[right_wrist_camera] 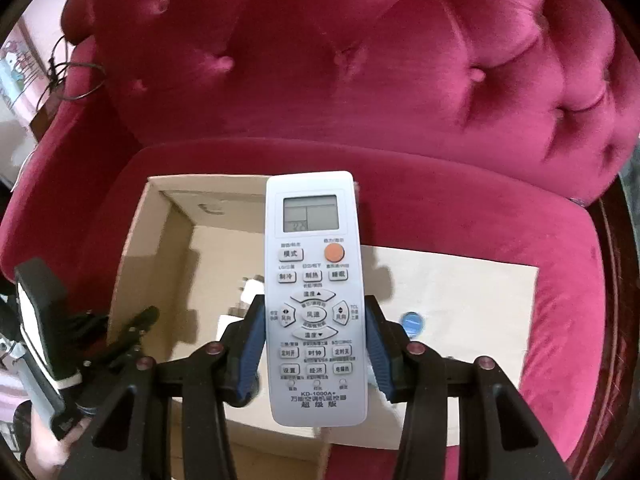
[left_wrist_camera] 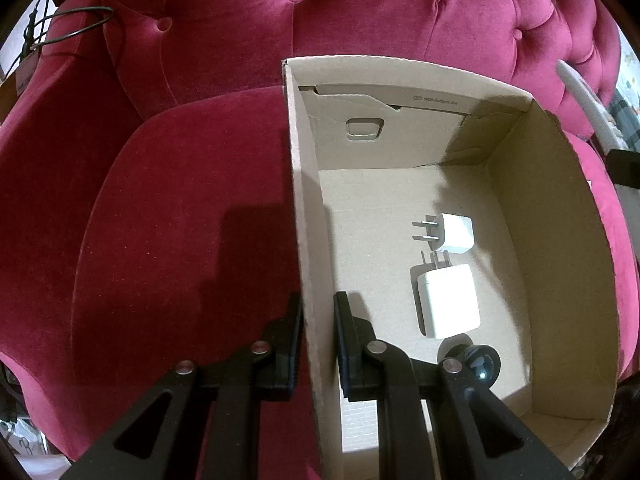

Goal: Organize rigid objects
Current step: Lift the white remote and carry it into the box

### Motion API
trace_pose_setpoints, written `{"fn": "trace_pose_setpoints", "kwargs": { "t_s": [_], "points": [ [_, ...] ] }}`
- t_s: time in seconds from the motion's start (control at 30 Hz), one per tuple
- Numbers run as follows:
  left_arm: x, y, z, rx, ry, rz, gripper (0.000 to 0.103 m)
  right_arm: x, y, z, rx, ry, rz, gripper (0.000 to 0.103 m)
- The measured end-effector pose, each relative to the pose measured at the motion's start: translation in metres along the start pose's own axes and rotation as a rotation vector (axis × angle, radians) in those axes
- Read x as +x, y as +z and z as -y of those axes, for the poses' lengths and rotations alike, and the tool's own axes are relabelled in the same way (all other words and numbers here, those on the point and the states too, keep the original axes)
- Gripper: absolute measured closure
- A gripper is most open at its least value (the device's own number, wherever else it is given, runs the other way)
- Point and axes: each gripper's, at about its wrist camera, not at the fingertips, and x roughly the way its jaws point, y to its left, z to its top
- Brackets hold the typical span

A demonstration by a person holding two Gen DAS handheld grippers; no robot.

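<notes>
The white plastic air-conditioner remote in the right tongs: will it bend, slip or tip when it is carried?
The white plastic air-conditioner remote looks rigid, so bending seems unlikely. The right tongs grip only its lower half, so the long upper end might pivot. Its smooth sides could slip, though the blue pads probably help.

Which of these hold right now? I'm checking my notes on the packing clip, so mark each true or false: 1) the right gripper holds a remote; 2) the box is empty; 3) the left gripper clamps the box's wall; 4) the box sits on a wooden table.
1) True: the right gripper is shut on the white remote.
2) False: two white chargers and a small black round thing lie inside the cardboard box.
3) True: the left gripper pinches the box's side wall.
4) False: it rests on the red velvet sofa.
</notes>
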Motion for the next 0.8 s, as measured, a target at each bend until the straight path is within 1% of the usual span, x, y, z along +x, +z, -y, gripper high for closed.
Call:
{"fn": "trace_pose_setpoints", "kwargs": {
  "t_s": [0.3, 0.5, 0.8],
  "points": [
    [0.000, 0.000, -0.003, 0.001, -0.003, 0.000, 0.087, 0.023, -0.005, -0.039, -0.046, 0.050, -0.032, 0.053],
    [0.000, 0.000, -0.005, -0.003, -0.009, 0.000, 0.087, 0.044, -0.012, -0.060, -0.064, 0.061, -0.057, 0.053],
    [0.000, 0.001, -0.007, -0.003, -0.010, -0.001, 0.087, 0.074, -0.013, -0.069, -0.044, 0.063, -0.088, 0.053]
  ]
}}
